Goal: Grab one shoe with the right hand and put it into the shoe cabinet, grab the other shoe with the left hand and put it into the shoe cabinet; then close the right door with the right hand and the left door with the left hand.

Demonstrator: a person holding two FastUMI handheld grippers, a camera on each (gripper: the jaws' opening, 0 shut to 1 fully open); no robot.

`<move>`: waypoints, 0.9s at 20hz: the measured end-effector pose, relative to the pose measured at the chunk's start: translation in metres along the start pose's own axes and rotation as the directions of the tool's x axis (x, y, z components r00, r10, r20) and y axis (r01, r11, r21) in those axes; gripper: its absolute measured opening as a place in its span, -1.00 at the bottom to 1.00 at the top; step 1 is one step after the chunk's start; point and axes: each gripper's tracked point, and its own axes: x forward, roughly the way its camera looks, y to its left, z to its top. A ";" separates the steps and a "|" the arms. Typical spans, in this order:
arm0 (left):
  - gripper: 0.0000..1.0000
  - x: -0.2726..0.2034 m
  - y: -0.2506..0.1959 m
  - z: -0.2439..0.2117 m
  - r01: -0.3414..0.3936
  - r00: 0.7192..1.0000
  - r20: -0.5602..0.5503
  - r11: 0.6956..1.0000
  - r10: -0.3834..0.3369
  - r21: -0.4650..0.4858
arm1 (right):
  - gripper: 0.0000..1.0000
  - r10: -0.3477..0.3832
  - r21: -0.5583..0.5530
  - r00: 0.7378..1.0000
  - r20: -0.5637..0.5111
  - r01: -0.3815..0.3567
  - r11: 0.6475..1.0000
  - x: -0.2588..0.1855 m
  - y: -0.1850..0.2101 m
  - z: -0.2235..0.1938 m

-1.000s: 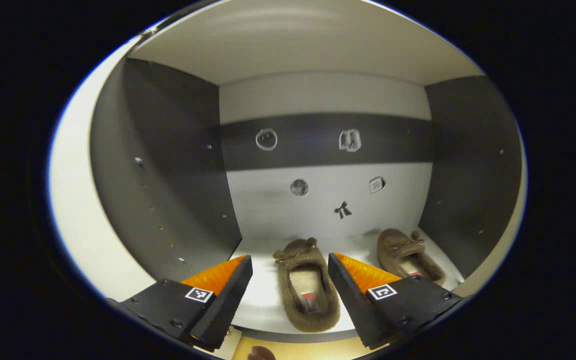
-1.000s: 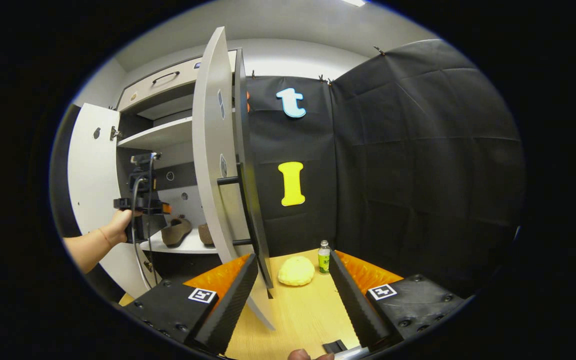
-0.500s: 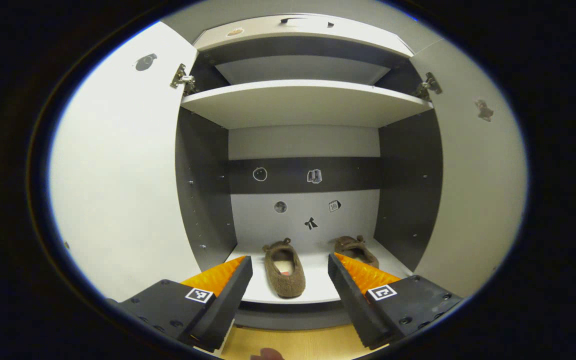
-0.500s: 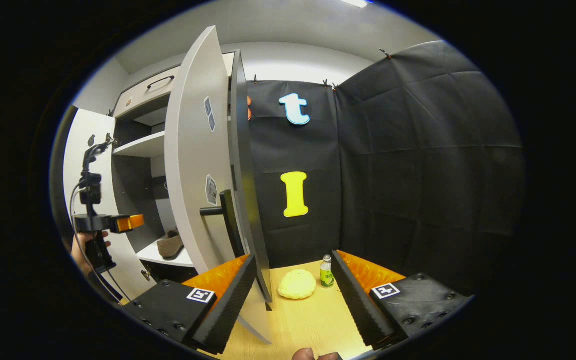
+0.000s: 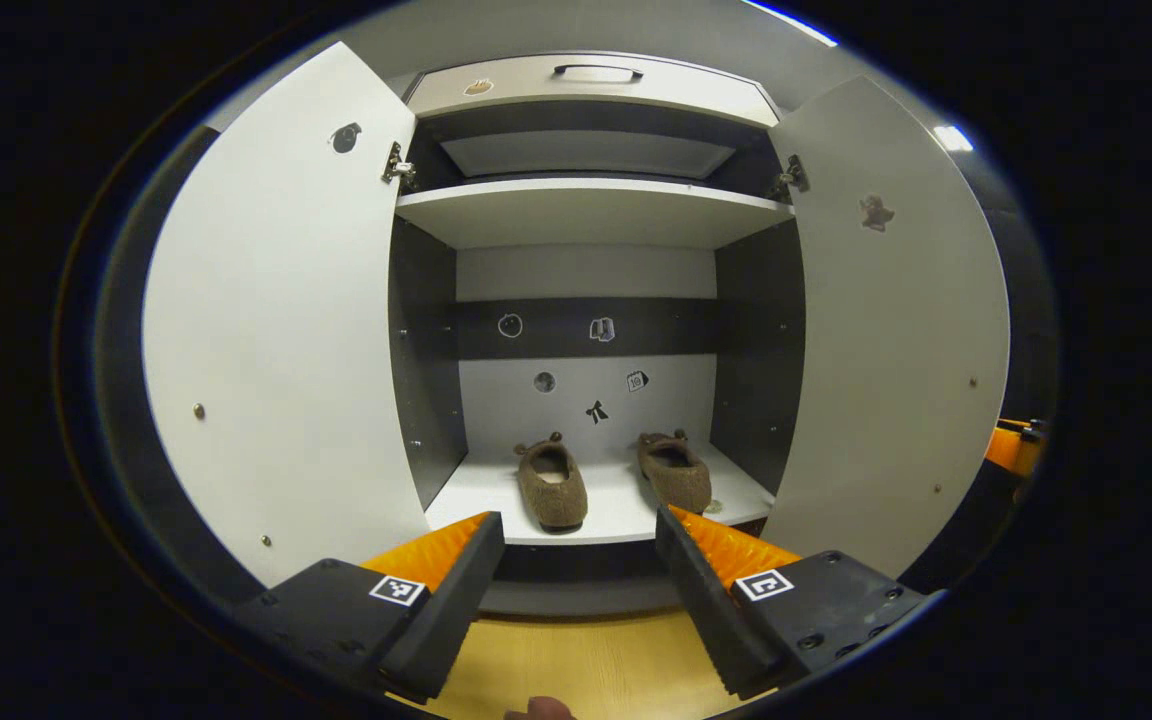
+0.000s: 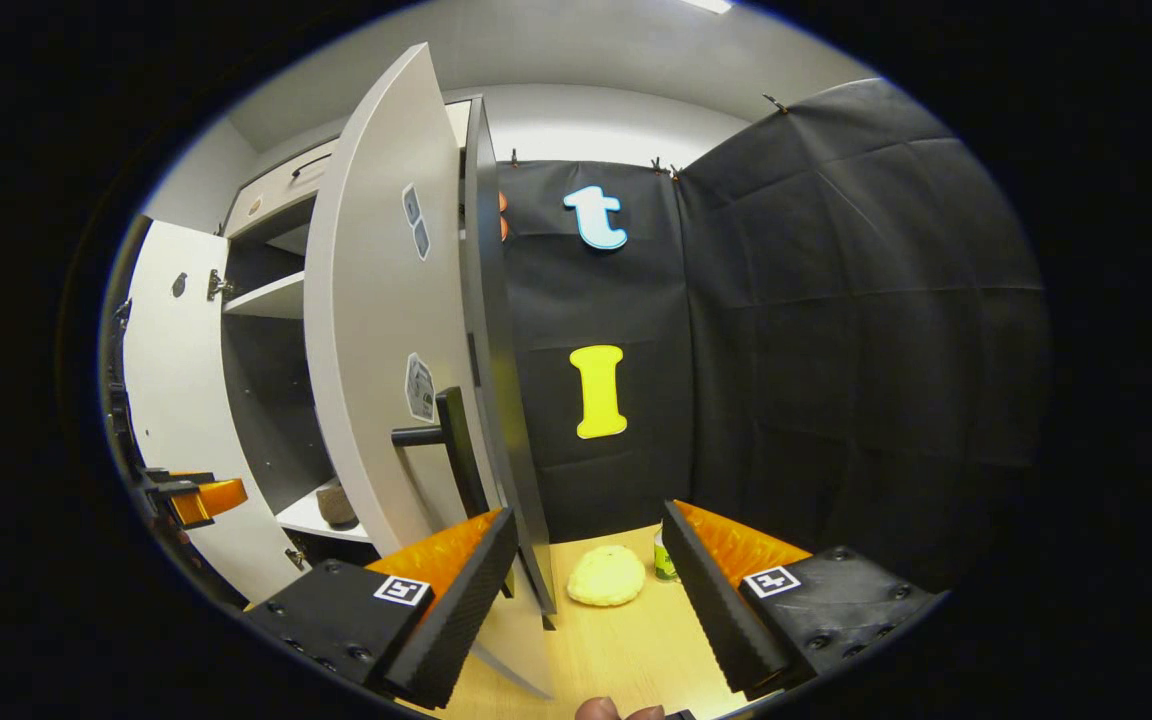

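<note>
Left claw (image 5: 581,560) agape — shoes (image 5: 551,485) toes inward

Right claw (image 6: 586,585): fingers spread, empty, above bench (image 6: 626,650). Open right door (image 6: 376,330) just left; yellow bun (image 6: 606,576), bottle (image 6: 663,560) beyond.

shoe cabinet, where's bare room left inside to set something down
The upper shelf looks bare across its visible front. On the bottom shelf, free patches lie between the left shoe and the left wall, and in the narrow strip between the two shoes. It is tighter on the right, where the right shoe sits closer to the side wall.
</note>
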 end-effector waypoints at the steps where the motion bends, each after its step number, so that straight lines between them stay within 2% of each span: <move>1: 0.94 -0.007 0.001 -0.005 0.004 1.000 -0.005 1.000 -0.004 -0.007 | 0.95 0.002 0.003 1.000 -0.002 -0.002 1.000 0.000 0.004 -0.001; 9: 0.94 -0.055 0.028 -0.023 0.023 1.000 0.014 0.999 -0.022 -0.025 | 0.96 -0.015 0.003 1.000 0.006 0.015 1.000 -0.008 0.034 -0.006; 18: 0.94 -0.086 0.067 -0.033 0.012 1.000 0.018 0.999 -0.011 -0.030 | 0.96 0.064 -0.037 0.998 0.002 -0.064 0.997 -0.010 0.114 -0.018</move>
